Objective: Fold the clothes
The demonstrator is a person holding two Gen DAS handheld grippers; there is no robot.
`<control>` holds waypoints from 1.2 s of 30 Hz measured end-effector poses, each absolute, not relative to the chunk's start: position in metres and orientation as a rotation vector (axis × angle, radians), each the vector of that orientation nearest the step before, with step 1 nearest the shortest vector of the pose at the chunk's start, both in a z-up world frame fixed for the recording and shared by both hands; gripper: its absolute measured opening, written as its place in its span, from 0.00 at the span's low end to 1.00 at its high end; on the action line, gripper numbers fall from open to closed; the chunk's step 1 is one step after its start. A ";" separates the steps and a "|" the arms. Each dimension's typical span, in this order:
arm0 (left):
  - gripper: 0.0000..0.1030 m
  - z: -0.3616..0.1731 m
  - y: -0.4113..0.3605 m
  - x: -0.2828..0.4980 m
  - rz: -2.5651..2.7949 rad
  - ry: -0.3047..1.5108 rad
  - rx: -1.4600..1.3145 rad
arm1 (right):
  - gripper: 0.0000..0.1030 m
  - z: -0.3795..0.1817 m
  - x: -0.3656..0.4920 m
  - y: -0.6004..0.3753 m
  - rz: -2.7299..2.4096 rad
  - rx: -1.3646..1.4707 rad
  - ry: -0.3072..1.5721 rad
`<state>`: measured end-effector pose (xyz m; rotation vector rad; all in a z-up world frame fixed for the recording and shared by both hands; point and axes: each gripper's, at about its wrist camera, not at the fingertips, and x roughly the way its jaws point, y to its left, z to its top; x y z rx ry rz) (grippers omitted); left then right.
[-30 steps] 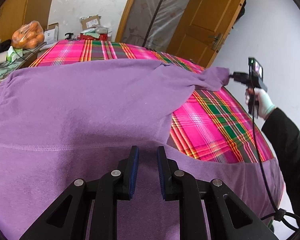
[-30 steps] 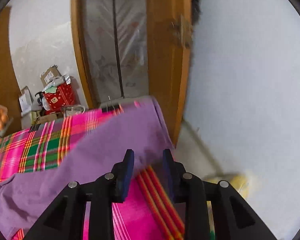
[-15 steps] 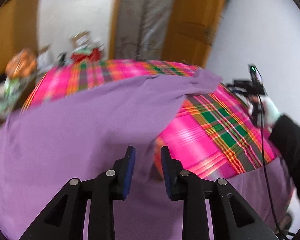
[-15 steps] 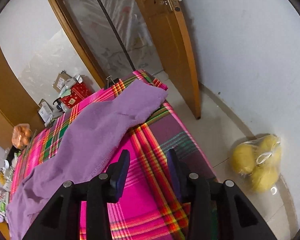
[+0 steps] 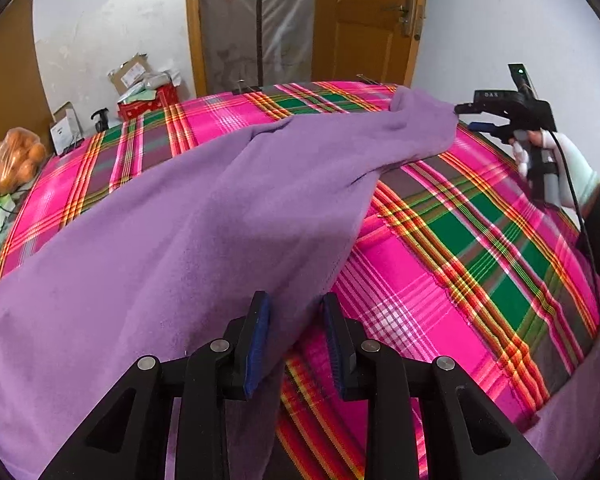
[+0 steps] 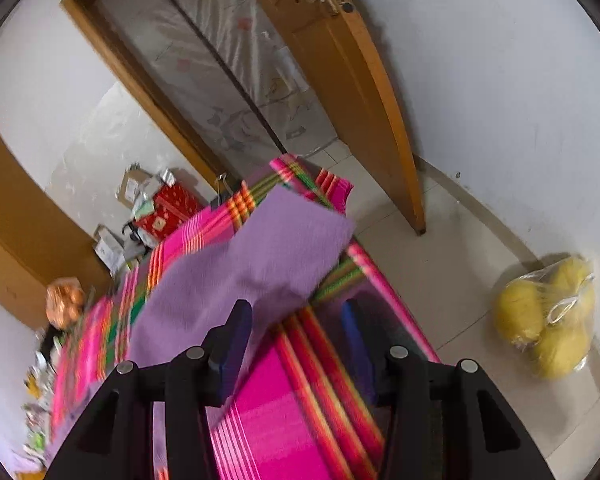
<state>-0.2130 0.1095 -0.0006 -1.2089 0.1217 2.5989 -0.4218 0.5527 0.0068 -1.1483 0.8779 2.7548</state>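
Note:
A purple garment [image 5: 188,240] lies spread over the pink plaid table cover [image 5: 480,248]. One long sleeve stretches to the far right corner, where its cuff [image 5: 424,128] lies. My left gripper [image 5: 294,340] is open, with the garment's edge lying between its fingers. My right gripper [image 6: 296,336] is open just behind the sleeve cuff [image 6: 284,248], which lies flat on the cover [image 6: 284,408]. The right gripper also shows in the left wrist view [image 5: 466,114], held by a white-gloved hand at the cuff's end.
A wooden door [image 6: 352,92] stands open at the far corner. A bag of yellow fruit [image 6: 552,320] sits on the floor to the right. A bag of oranges [image 5: 14,160], boxes [image 5: 132,76] and a red box [image 5: 148,106] are beyond the table.
The right gripper let go of the sleeve cuff and opened wide; the cuff now lies on the cover. The left gripper moved right to the garment's edge, and its fingers spread.

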 end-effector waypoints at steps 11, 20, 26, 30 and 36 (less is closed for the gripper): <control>0.11 -0.002 0.105 -0.213 2.614 0.085 -1.209 | 0.04 0.006 -0.452 0.549 2.690 -1.168 0.722; 0.06 0.018 0.106 -0.193 2.521 0.088 -1.098 | 0.04 0.045 -0.415 0.588 2.676 -1.006 0.713; 0.06 0.019 0.105 -0.189 2.419 0.057 -1.120 | 0.04 0.024 -0.397 0.612 2.564 -1.102 0.721; 0.06 0.012 0.108 -0.189 2.392 0.086 -1.173 | 0.04 0.013 -0.385 0.613 2.546 -1.135 0.723; 0.06 0.005 0.112 -0.187 2.361 0.131 -1.222 | 0.04 0.015 -0.374 0.611 2.531 -1.141 0.716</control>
